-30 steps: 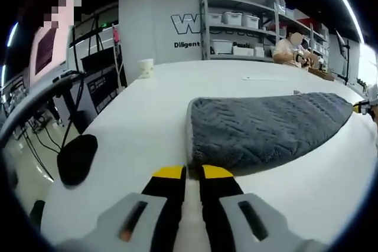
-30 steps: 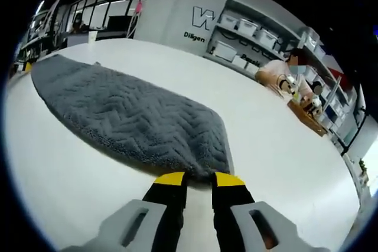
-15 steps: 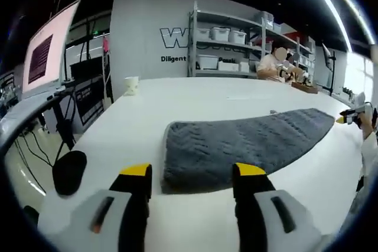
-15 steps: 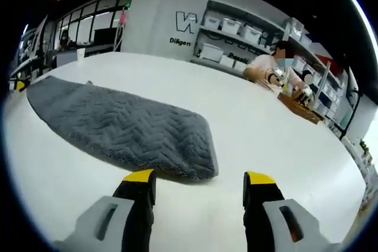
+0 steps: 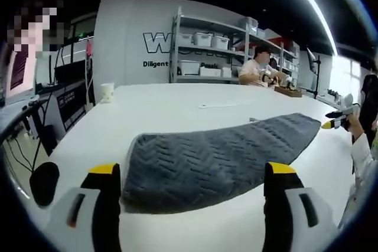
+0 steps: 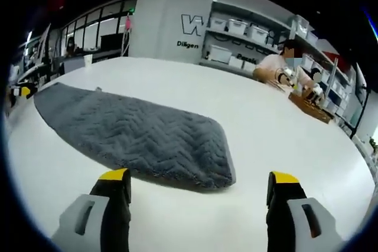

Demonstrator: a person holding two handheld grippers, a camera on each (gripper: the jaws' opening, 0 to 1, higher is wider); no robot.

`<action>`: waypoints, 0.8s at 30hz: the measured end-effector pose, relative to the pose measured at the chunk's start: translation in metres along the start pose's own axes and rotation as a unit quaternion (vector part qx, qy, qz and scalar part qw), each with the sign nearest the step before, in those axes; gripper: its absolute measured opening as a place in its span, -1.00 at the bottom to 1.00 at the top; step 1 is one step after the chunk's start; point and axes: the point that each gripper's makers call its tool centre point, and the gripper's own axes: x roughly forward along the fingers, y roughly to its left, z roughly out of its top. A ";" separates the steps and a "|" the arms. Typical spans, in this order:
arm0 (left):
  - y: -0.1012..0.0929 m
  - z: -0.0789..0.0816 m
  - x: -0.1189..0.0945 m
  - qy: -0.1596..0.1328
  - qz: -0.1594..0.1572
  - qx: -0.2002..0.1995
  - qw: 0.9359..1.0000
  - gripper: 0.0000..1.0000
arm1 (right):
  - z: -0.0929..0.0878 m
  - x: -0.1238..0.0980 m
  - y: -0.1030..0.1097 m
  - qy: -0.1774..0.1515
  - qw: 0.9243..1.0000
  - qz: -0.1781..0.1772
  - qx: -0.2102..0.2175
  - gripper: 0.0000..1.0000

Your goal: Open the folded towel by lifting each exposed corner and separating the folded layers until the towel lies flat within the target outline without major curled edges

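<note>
— On the white table [image 5: 165, 110] the grey towel [image 5: 218, 157] lies as one long strip, nothing gripping it. What are the tongs doing?

— Both are spread wide and holding nothing. In the left gripper view the left gripper [image 5: 192, 172] has its yellow-tipped jaws at about 7 and 5 o'clock, with the towel's near end between them and slightly ahead. In the right gripper view the right gripper [image 6: 201, 180] frames the opposite end of the towel [image 6: 136, 137] the same way, again without touching. The right gripper [image 5: 336, 119] also shows at 3 o'clock in the left gripper view, beyond the far end.

— So which step is this?

— My judgement: a pause between grasps, one gripper at each short end. I can't tell whether a folded layer remains; no target outline is visible to me.

— Next move?

— Probably closing on each end's upper layer alone, low at the hem, then lifting and drawing it outward together. Pinching both layers would drag the whole towel.

— Anything else about?

— A person [image 6: 280, 66] sits at the table's far side by shelves [image 5: 207, 48]; a cup [image 5: 107, 91] stands at 10 o'clock.
</note>
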 end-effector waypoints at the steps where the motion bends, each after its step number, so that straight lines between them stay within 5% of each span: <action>1: -0.001 0.000 0.002 0.000 0.000 -0.001 1.000 0.98 | 0.002 0.001 0.001 -0.002 1.000 0.002 0.001 0.99; 10: -0.012 0.008 0.023 -0.004 -0.004 -0.005 1.000 0.98 | 0.018 0.020 0.018 -0.012 1.000 0.028 0.007 0.99; 18: -0.015 0.022 0.048 -0.037 0.002 -0.005 0.999 0.98 | 0.033 0.045 0.020 -0.031 0.999 0.037 0.026 0.99; 21: -0.017 0.020 0.060 -0.034 0.001 0.003 0.999 0.98 | 0.034 0.056 0.024 -0.030 0.998 0.046 0.030 0.99; 24: -0.016 0.006 0.071 0.003 0.006 0.018 1.000 0.97 | 0.031 0.064 0.029 -0.019 0.998 0.052 0.022 0.99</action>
